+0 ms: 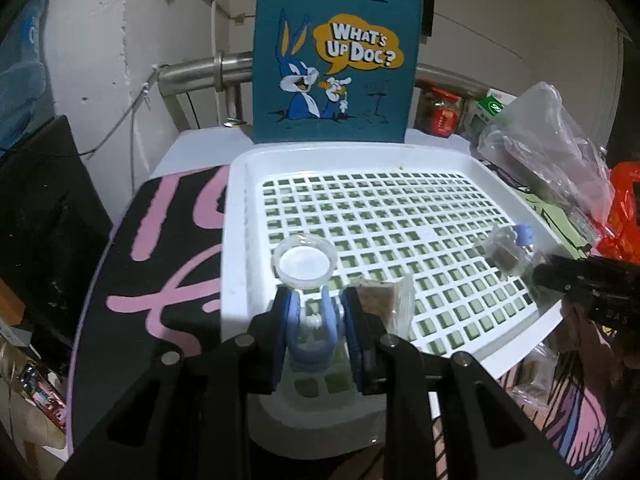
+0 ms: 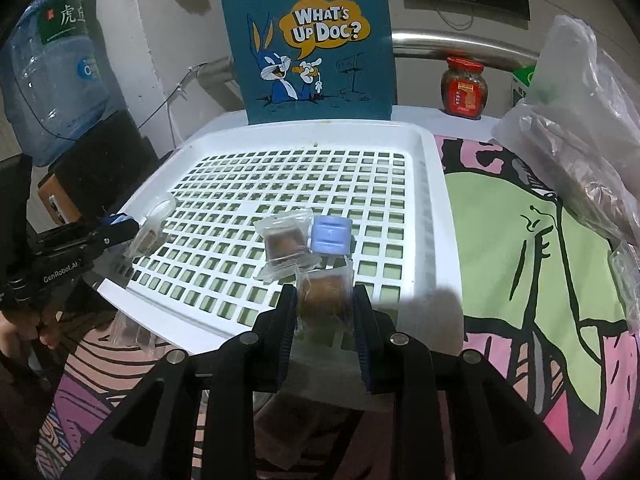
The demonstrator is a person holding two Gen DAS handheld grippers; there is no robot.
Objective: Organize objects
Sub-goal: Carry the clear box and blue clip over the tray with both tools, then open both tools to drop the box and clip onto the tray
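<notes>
Behind the white tray (image 2: 424, 184) we see a teal cartoon bag (image 2: 308, 40), a red jar (image 2: 464, 88) beside it. In the tray lie a wrapped cake (image 2: 286, 246) and a clear cup (image 1: 305, 261). Our left gripper (image 1: 316, 320) stands narrow on a blue clip (image 1: 310, 344); our right gripper (image 2: 324, 312) clamps another wrapped brown cake (image 2: 324, 294) at the tray's near edge

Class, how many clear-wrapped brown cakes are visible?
4 cakes: one between the right gripper's fingers, one on the tray beside the blue block, one on the tray by the left gripper, one on the cloth before the tray. The plastic bag may hide more.
</notes>
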